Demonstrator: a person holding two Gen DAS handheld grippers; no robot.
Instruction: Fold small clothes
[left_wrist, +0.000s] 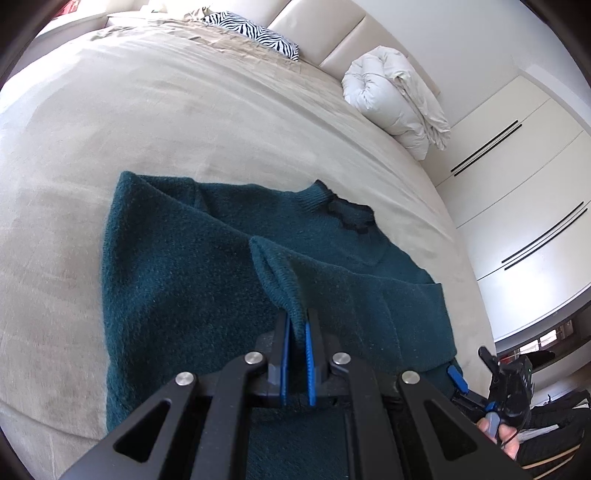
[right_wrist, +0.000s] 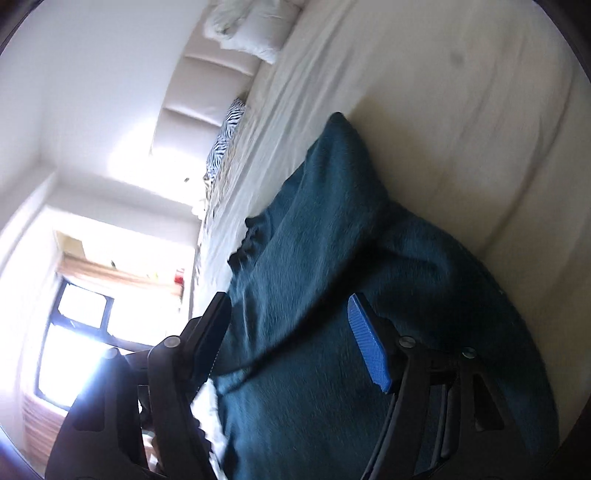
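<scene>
A wide beige bed (left_wrist: 166, 122) fills most of the left wrist frame — padded cream headboard (left_wrist: 325, 29) along the top, white wardrobe doors (left_wrist: 517, 177) at right. In the right wrist frame, a bright window (right_wrist: 74, 325) glows lower left.

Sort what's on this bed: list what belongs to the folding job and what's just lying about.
Job:
teal sweater
left gripper, shut on its ribbed cuff
right gripper, open over it

Lying about:
zebra pillow
white duvet bundle
bed
</scene>
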